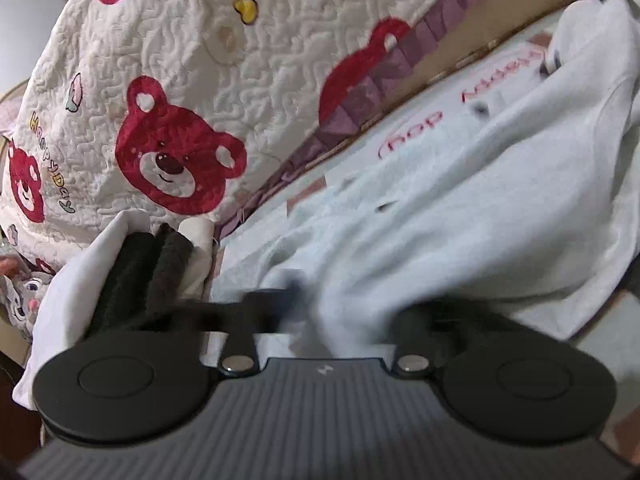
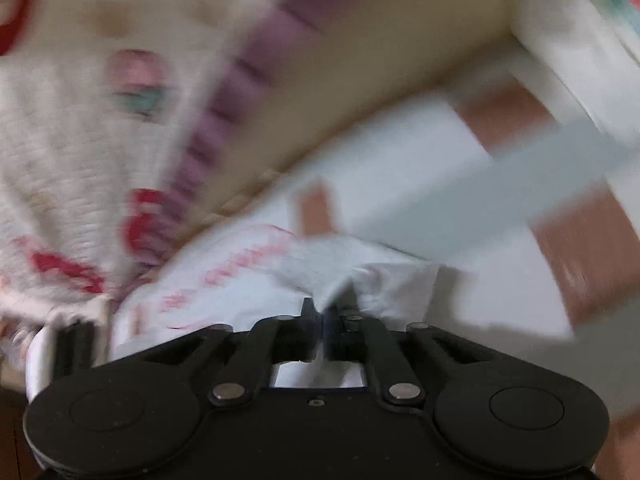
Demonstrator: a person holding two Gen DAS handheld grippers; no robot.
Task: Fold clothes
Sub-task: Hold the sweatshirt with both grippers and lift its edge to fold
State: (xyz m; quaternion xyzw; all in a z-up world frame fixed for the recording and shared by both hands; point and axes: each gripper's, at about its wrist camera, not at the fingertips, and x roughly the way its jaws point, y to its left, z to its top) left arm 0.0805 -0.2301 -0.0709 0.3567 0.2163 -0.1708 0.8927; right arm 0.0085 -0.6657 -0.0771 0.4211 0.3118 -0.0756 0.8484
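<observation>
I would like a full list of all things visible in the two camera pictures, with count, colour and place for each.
White garment with pink lettering: one, white, spread on the surface right of the quilt; a fold of it sits between the right tongs.
Quilted cover with red bear faces: one, cream with red bears and a purple frill, upper left.
Stack of folded clothes: one stack, white and black pieces, lower left beside the quilt.
Checked sheet: one, white, grey and brown squares, under the garment.
Left tongs: one, black, bottom of the left wrist view, blurred, garment cloth between the fingers.
Right tongs: one, black, bottom of the right wrist view, closed on the garment.
</observation>
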